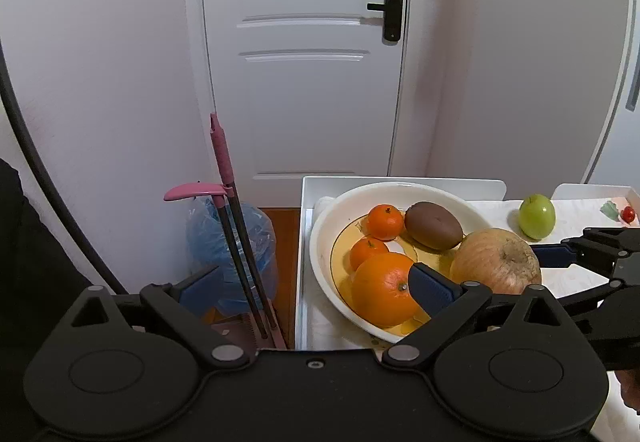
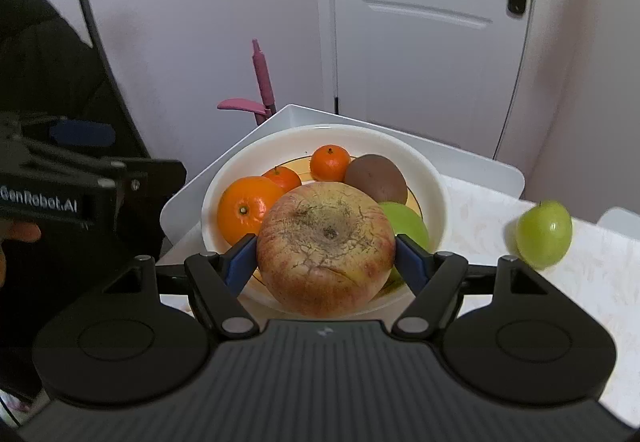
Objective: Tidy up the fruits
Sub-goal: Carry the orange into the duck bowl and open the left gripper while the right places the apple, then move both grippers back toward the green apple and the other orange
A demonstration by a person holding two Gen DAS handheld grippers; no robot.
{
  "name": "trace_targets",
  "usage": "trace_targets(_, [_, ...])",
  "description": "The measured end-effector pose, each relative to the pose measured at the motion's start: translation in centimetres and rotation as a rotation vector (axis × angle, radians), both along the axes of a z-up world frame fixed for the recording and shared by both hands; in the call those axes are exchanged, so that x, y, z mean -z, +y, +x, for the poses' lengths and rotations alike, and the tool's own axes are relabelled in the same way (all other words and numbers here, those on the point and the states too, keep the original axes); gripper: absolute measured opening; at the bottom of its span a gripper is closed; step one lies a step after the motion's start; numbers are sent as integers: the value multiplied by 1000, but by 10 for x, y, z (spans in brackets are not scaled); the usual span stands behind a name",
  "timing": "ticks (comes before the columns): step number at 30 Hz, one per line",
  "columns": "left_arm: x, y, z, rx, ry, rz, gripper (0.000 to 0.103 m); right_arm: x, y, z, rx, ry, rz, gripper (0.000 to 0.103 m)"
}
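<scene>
My right gripper point(image 2: 326, 264) is shut on a large red-yellow apple point(image 2: 326, 242), held over the near side of a white bowl point(image 2: 436, 194). In the bowl lie a big orange point(image 2: 240, 210), two tangerines point(image 2: 330, 162), a brown kiwi point(image 2: 376, 178) and a green apple point(image 2: 408, 222). A second green apple point(image 2: 544, 234) sits on the table to the right of the bowl. My left gripper point(image 1: 316, 284) stands open wide at the bowl's left rim, with nothing between its fingers; its right pad point(image 1: 432, 288) is in front of the big orange point(image 1: 380, 290).
The bowl stands at the table's left corner, on a raised white edge point(image 1: 400, 182). Past the left edge, on the floor, are a pink-handled broom point(image 1: 224, 162) and a blue-bagged bin point(image 1: 240, 242). A cherry tomato point(image 1: 629, 214) lies at the far right. A white door point(image 1: 304, 82) is behind.
</scene>
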State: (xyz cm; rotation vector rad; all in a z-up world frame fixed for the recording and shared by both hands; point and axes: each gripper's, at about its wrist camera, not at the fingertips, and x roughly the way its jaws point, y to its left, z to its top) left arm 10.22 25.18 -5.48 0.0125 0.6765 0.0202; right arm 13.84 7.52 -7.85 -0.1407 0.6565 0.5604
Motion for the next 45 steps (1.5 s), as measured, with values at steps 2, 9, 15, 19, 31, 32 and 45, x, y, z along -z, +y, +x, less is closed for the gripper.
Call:
trace_targets(2, [-1, 1, -1, -3, -4, -3, 101, 1, 2, 0, -10, -12, -14, 89])
trace_targets(9, [-2, 1, -4, -12, -7, -8, 101, -9, 1, -21, 11, -141, -50, 103])
trace_targets(15, [-5, -3, -6, -3, -13, 0, 101, -13, -11, -26, 43, -104, -54, 103])
trace_targets(19, [-8, -8, -8, 6, -18, 3, 101, -19, -21, -32, 64, -88, -39, 103])
trace_targets(31, [-27, -32, -25, 14, -55, 17, 101, -46, -69, -52, 114, -87, 12, 103])
trace_targets(32, [-29, -36, -27, 11, -58, 20, 101, -48, -75, -54, 116, -87, 17, 103])
trace_targets(45, [-51, -113, -50, -14, -101, 38, 101, -61, -177, -59, 186, -65, 49, 103])
